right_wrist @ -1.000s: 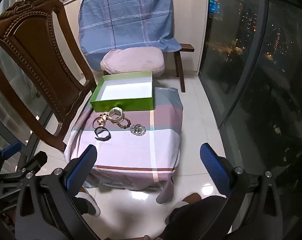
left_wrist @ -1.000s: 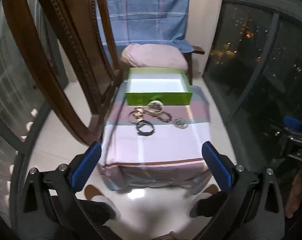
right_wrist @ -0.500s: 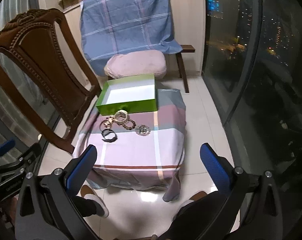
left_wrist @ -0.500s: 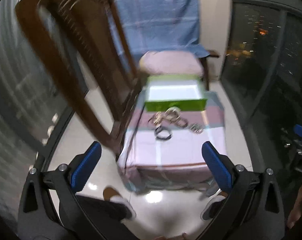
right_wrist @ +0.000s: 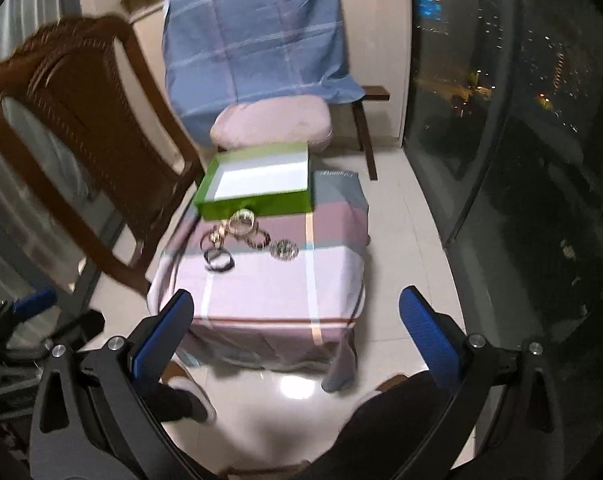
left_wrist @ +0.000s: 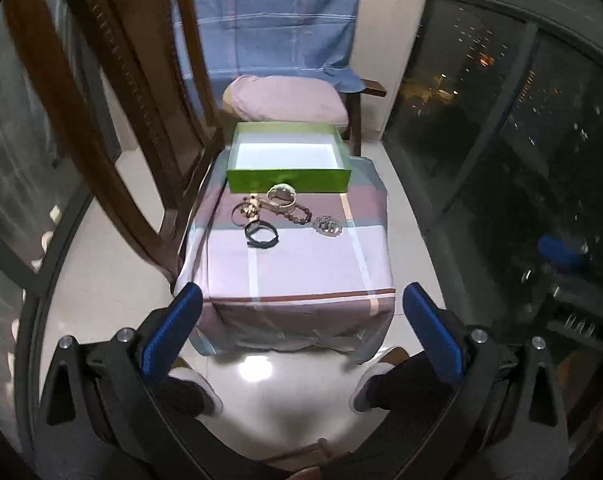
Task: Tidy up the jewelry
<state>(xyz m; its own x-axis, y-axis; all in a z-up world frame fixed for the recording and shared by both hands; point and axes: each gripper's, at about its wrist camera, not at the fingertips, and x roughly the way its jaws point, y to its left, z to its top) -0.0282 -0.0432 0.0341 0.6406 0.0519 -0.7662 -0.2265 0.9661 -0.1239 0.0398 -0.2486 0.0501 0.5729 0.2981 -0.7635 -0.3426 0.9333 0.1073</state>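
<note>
**Mia:** What is waiting on the worktop?

**Ben:** Going from the left edge: a gold chain bracelet is lying nearest that side. A black band is sitting just in front of it. Then a pale bangle is leaning right up against the green box. A dark bead bracelet is curling next to it. A sparkly bracelet is lying furthest to the right, a little apart from the others.

**Mia:** And the box?

**Ben:** It is sitting open at the far edge. It looks empty inside, so nothing is put away yet.

**Mia:** What are the hand-held grippers doing?

**Ben:** The left hand-held gripper is hanging in the air before the near edge, spread wide and holding nothing. The right hand-held gripper is doing the same: wide apart, nothing in it. Both are well away from the jewelry.

**Mia:** So how should the first pick go?

**Ben:** I think starting with a piece that lies alone is best, like the sparkly one or the black band. The chain and the bangle are touching, so pulling one may drag the other.

**Mia:** Anything tricky?

**Ben:** The cloth on the worktop is soft. Coming down too hard may pinch the cloth too. Going slowly and closing on just one side of the ring should help.
</note>
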